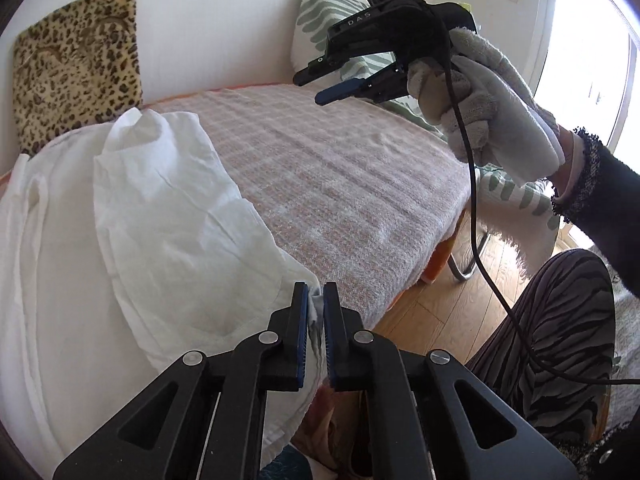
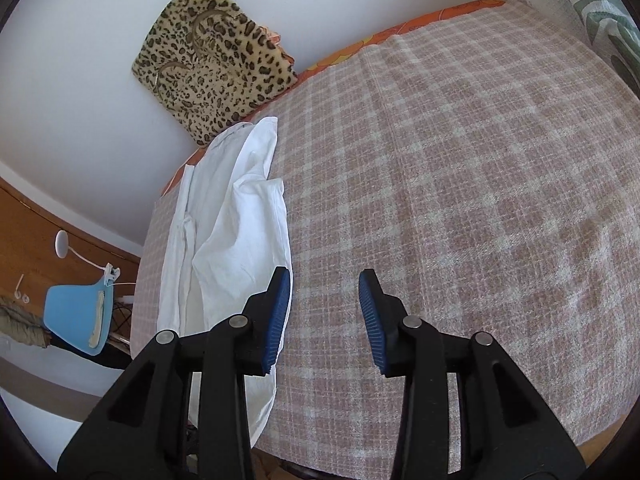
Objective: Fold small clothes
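- The bed (image 2: 460, 200) carried the garment (image 1: 160, 208), which lay rumpled along its left side with a near corner at the front edge, just below the leopard cushion (image 1: 76, 64).
- The garment was loosely layered, so, as I judged it, a lift by that one corner could have dragged only the top layer and skewed the fold, or pulled cloth off the edge.
- Your gloved right hand (image 1: 488, 108) held its tool well above the blanket, angled down and leftward, apart from the garment.
- Your right tool (image 2: 324, 320) stood open with nothing between its pads; only blanket lay beneath.
- Your left tool (image 1: 316, 308) was clamped on the garment's corner, pointing down at the bed's front edge; a thin pinch like that could have slipped.
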### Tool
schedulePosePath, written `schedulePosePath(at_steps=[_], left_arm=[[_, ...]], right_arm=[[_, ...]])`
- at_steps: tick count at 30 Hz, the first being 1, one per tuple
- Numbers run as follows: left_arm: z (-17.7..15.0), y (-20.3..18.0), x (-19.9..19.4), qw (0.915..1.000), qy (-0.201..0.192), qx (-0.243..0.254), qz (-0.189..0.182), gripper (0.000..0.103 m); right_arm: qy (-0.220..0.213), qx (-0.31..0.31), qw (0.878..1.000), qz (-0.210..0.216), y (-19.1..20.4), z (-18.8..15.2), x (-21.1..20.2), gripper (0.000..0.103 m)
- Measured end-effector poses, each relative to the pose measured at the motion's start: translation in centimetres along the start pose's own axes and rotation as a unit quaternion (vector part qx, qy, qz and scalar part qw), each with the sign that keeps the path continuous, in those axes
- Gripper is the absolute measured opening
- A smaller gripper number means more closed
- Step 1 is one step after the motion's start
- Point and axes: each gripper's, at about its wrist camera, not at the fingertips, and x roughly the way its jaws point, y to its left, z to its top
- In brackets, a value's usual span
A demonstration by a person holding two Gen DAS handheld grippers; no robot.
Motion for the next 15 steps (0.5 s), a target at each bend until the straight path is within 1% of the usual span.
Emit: schedulePosePath(at_steps=[2,3,4,6,9,15], left_arm=[[0.1,0.1,-1.0,0.9998,-0.015,-0.013,-0.003,0.006],[0.2,0.2,-1.5,0.9995,-0.023,-0.021,-0.004,0.006],[0.2,0.2,-1.9,0.9992,-0.03,-0.027,-0.006,0.006],[0.4,0.4,-2.7,0.9983,-0.043,-0.039,-0.007,0.006],[0.4,0.5,-3.6,0.997,-0.056,-0.053,-0.01,0.006],[0.3,1.6,-5.0,0.9941,-0.074,-0.078,-0.014,0.006]], right_arm=[[0.001,-0.002,1.0,0.002,0.7,0.7,2.0,0.048],[-0.001,0.001,1.0,0.003,0.9,1.1,2.9,0.057],[0.0,0.008,1.0,0.01,1.0,1.6,4.0,0.06],[0.006,0.026,0.999,0.028,1.3,2.4,6.2,0.06],[0.006,0.046,0.998,0.041,1.8,3.7,9.3,0.061],[0.001,0.059,0.997,0.046,3.2,5.0,13.7,0.061]])
